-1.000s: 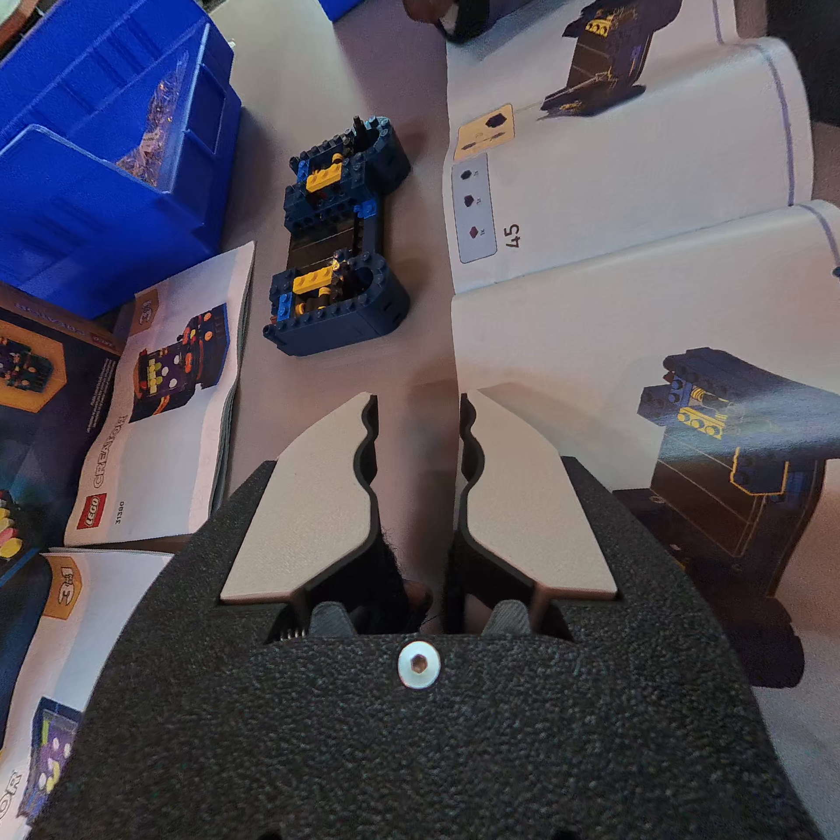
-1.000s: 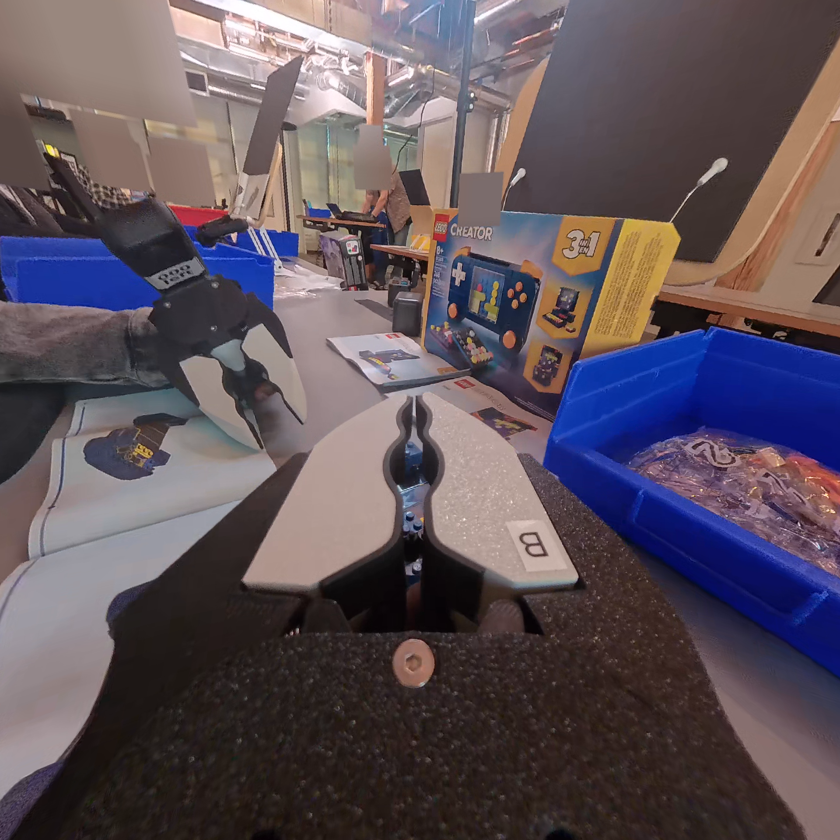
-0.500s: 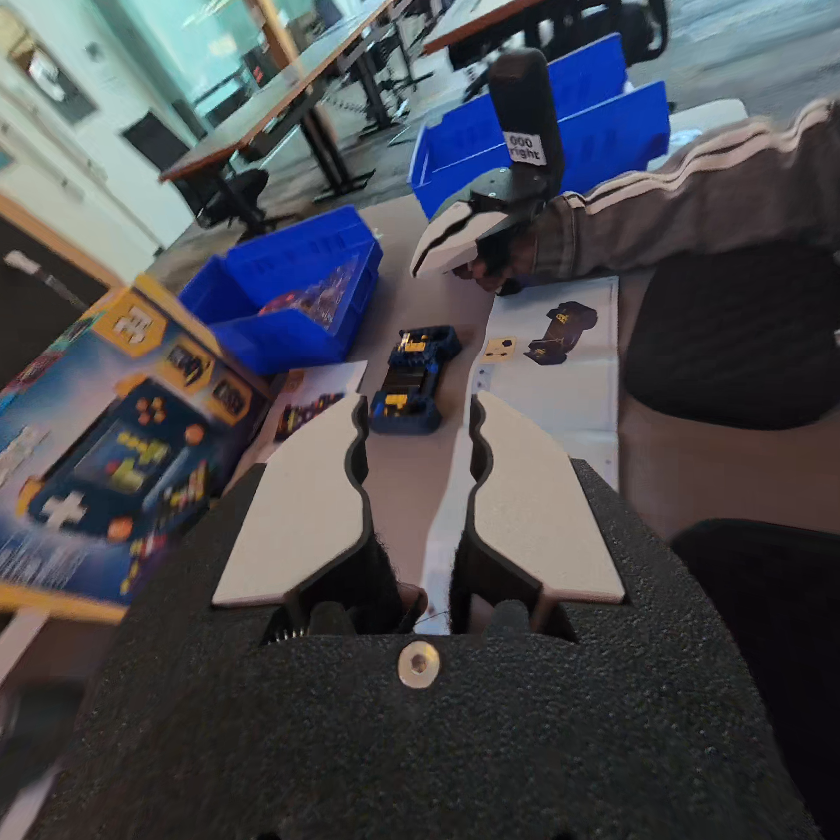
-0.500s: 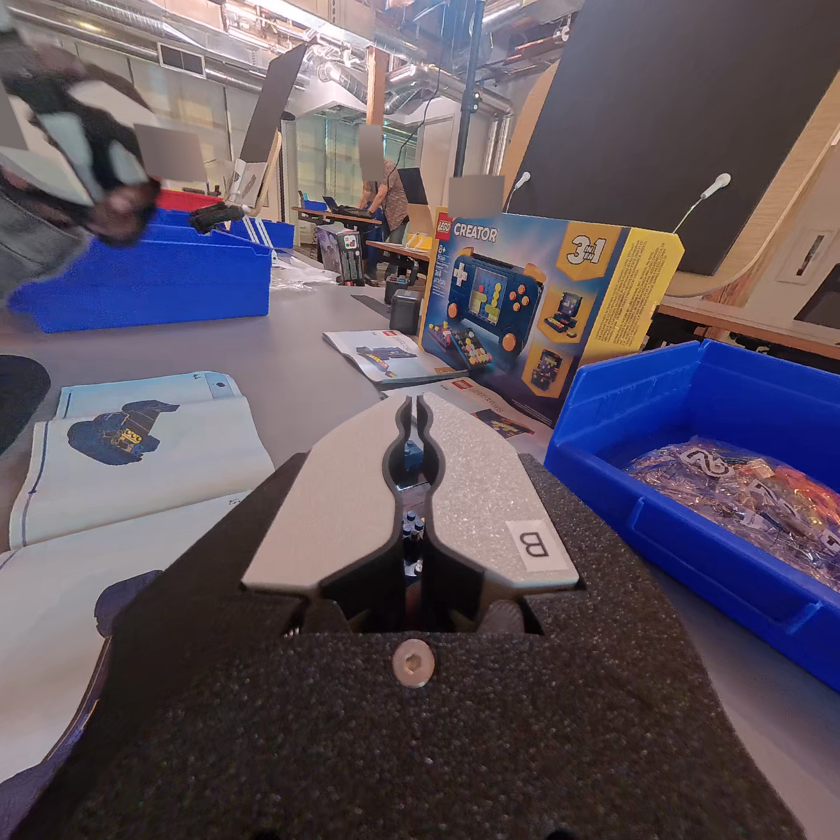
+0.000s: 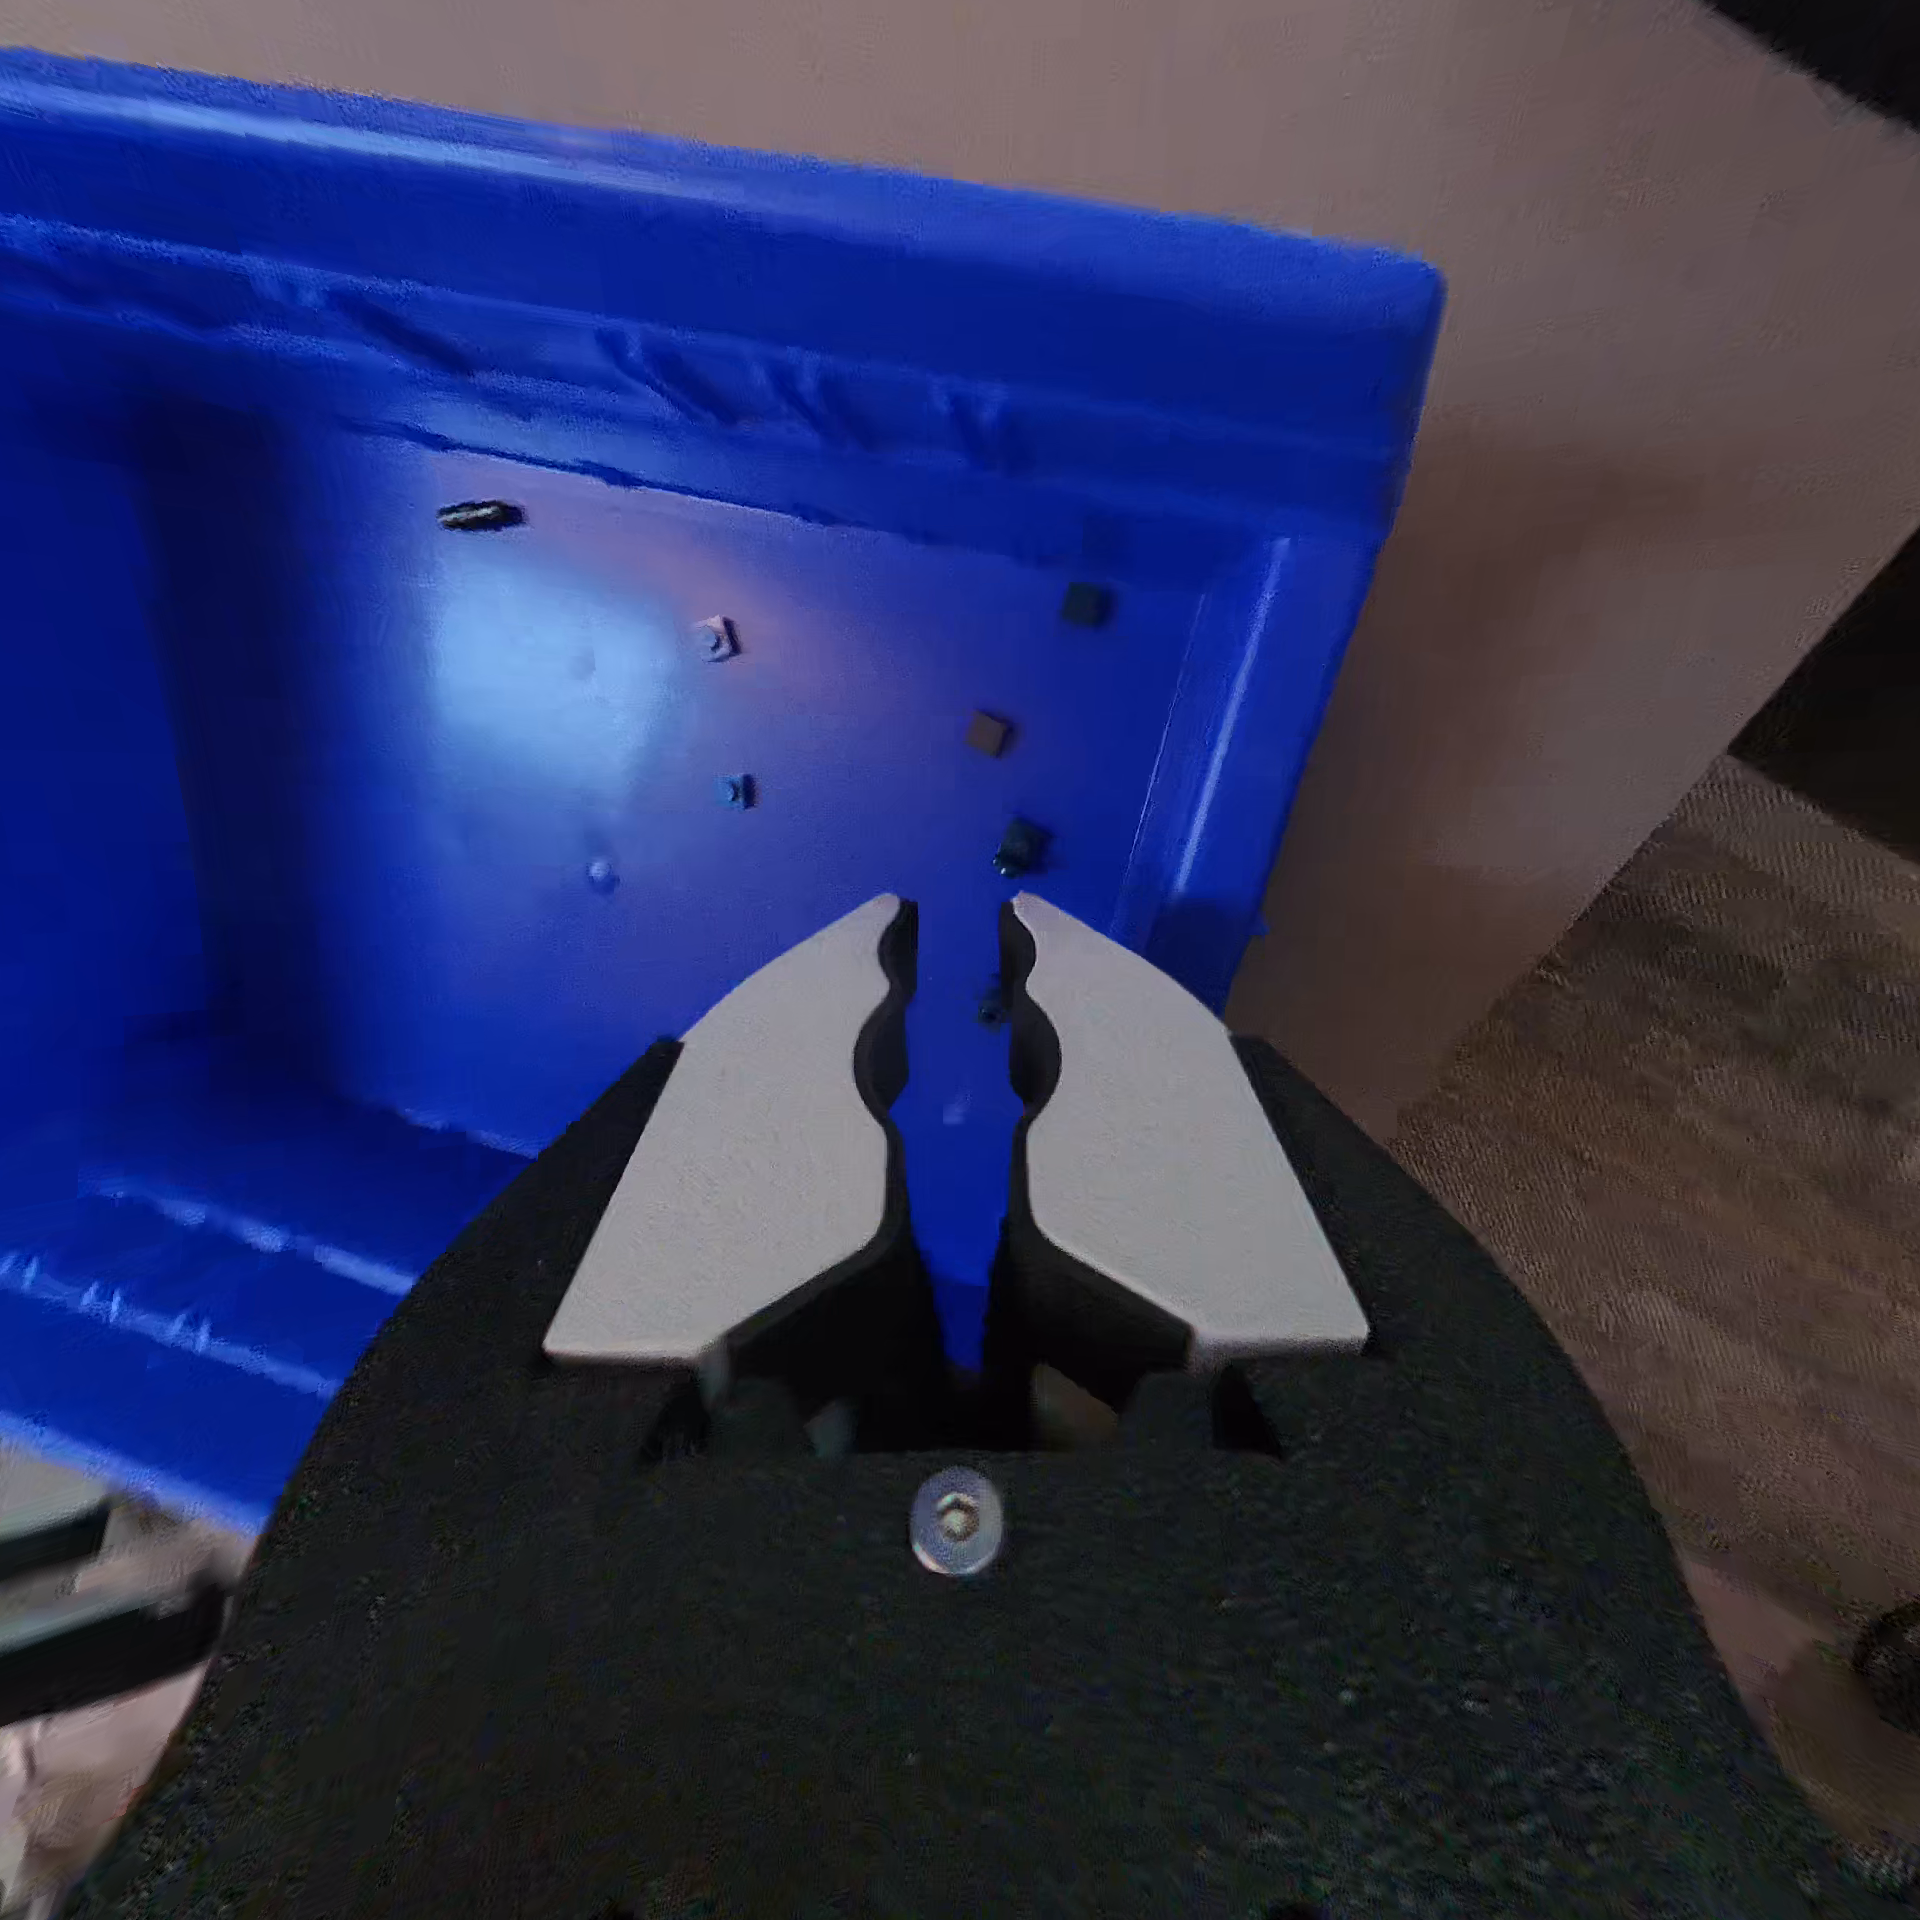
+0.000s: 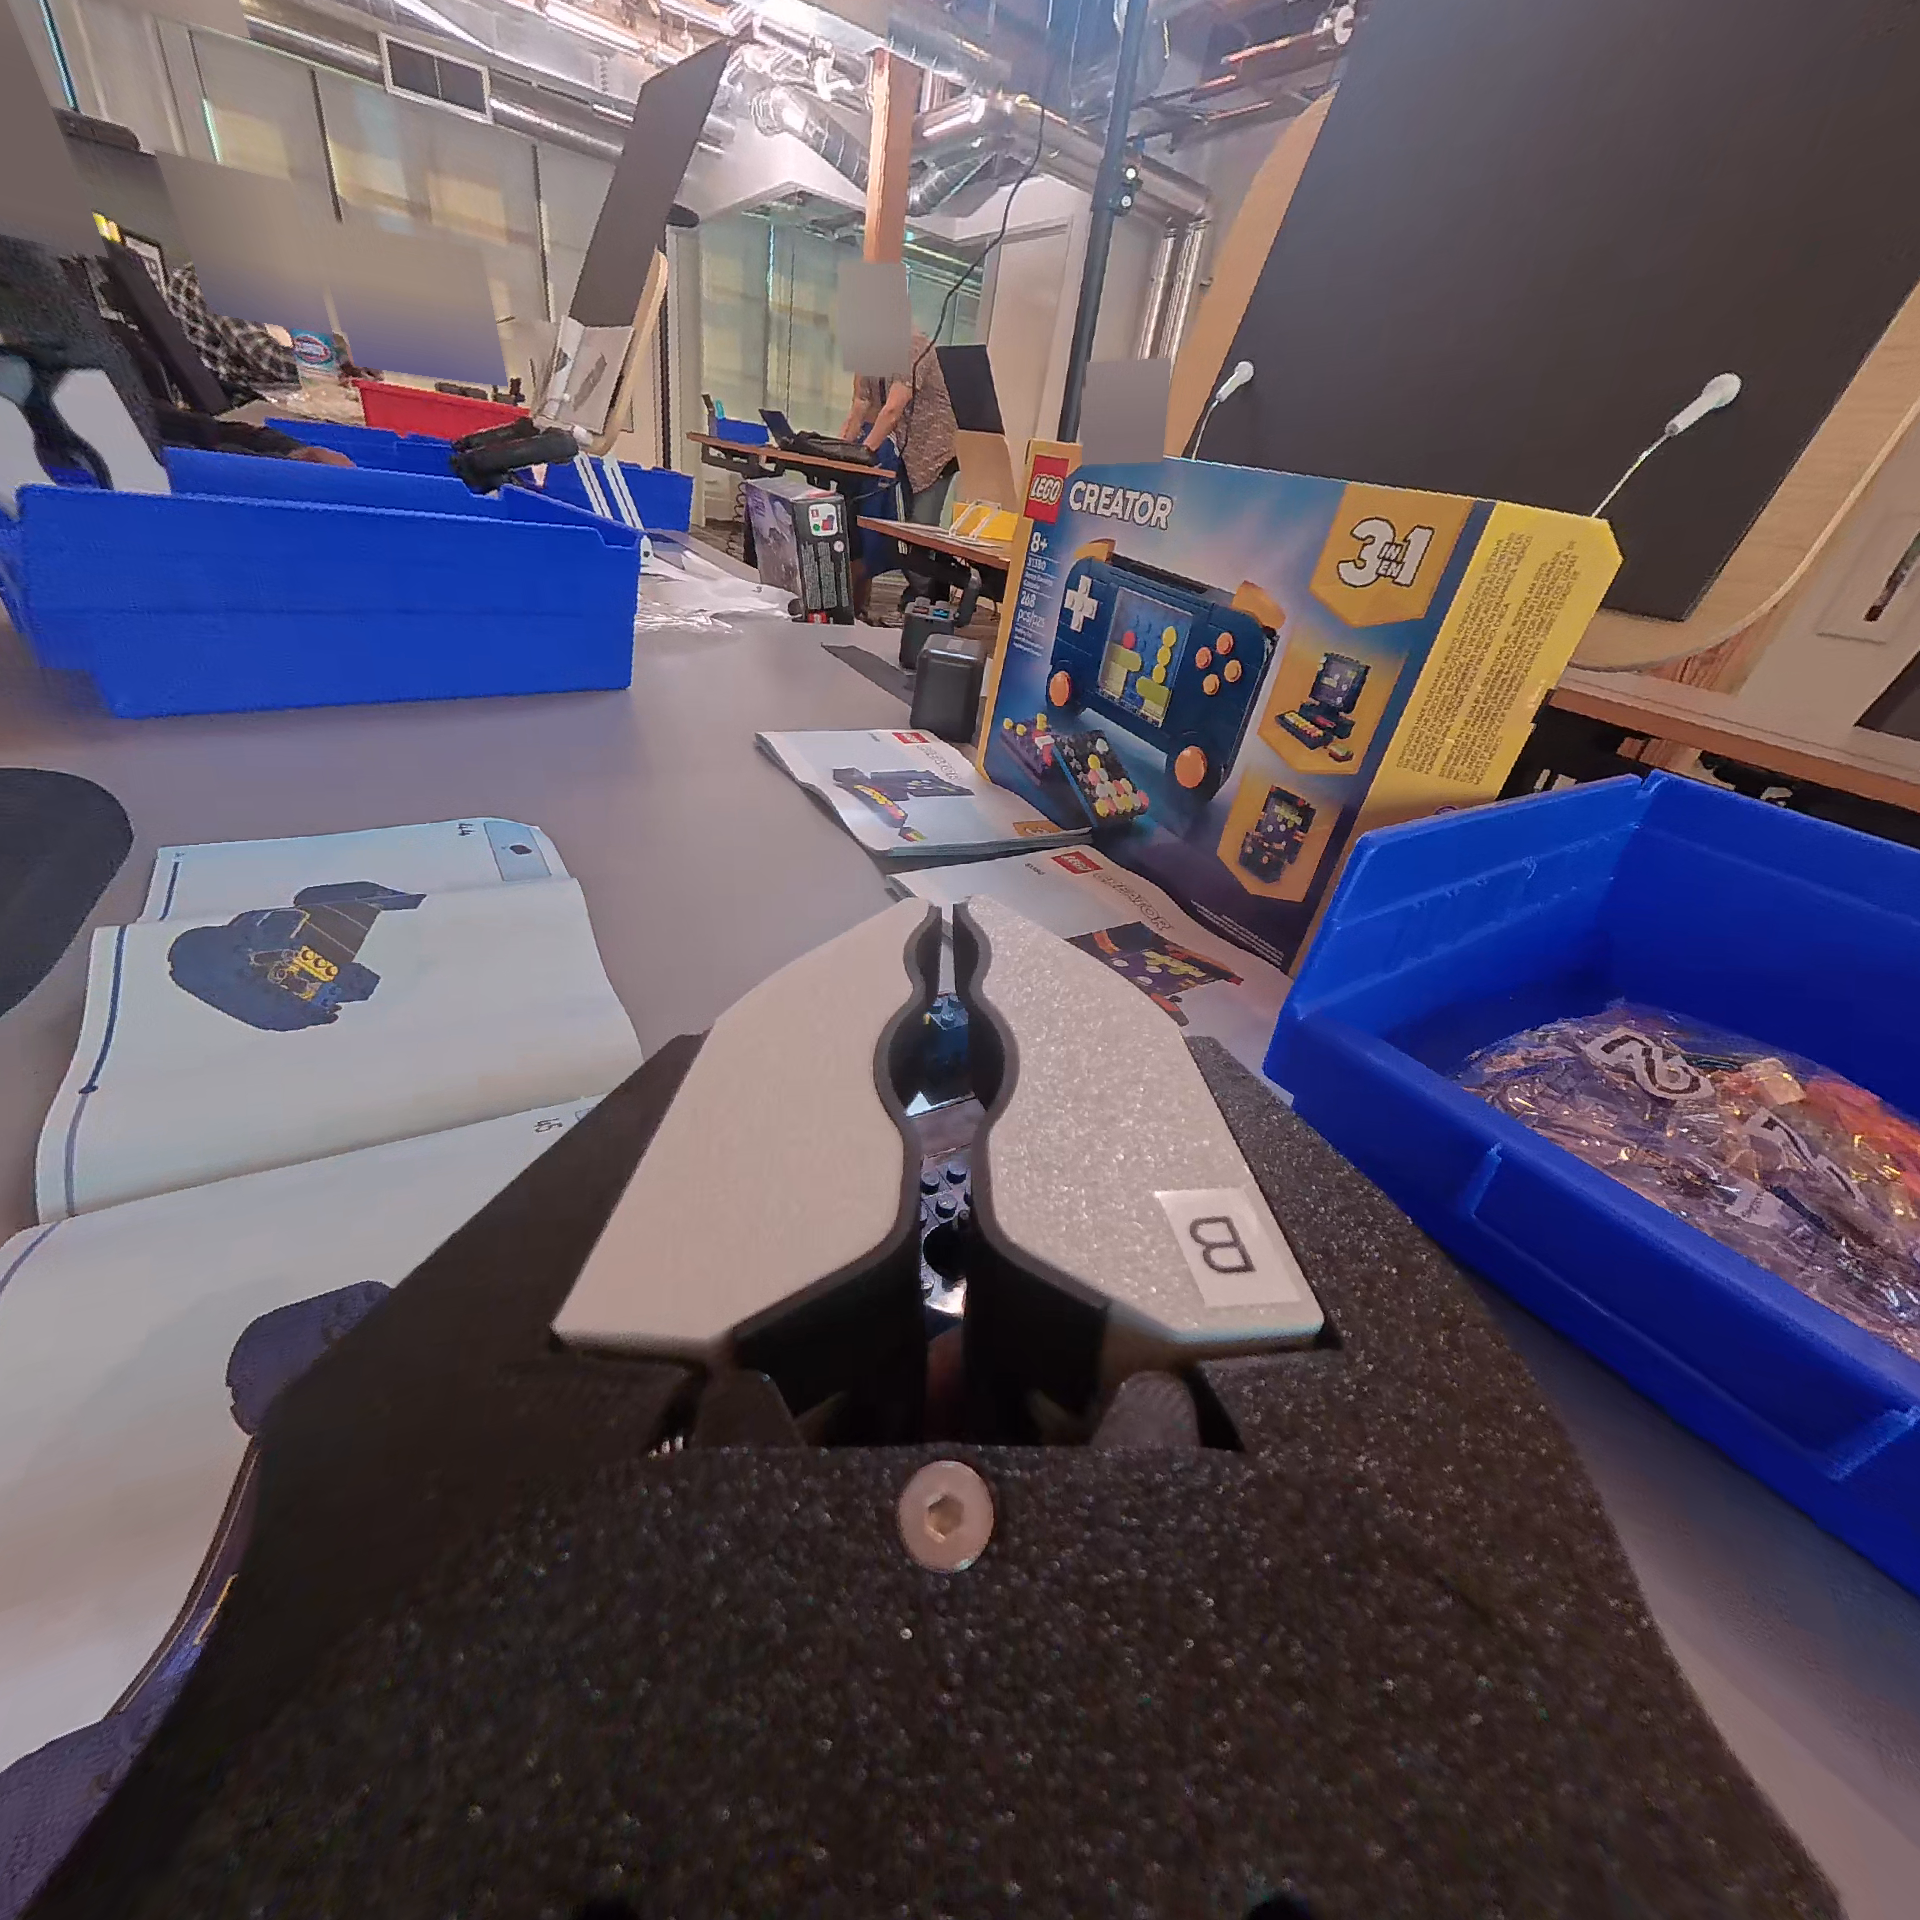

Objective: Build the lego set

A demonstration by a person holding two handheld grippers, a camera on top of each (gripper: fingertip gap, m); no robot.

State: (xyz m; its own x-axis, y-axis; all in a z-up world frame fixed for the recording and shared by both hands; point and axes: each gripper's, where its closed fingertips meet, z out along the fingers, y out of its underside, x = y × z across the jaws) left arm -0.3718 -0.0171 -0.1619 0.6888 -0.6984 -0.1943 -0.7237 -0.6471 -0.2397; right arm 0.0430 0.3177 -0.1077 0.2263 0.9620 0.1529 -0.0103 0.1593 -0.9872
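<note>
Your left gripper (image 5: pixel 956 902) hangs over a blue bin (image 5: pixel 1288 353), fingers a narrow way apart with nothing between the pads; a small dark piece (image 5: pixel 1020 844) lies just ahead of its tips, others scattered on the bin floor. Your right gripper (image 6: pixel 945 906) is closed, tips almost meeting, above a dark brick model (image 6: pixel 943 1195) seen through the gap; whether it touches, you cannot tell. A lettered sticker (image 6: pixel 1226 1244) sits on its right finger. Printed toy box (image 6: pixel 1288 665), booklets (image 6: pixel 883 790) nearby.
</note>
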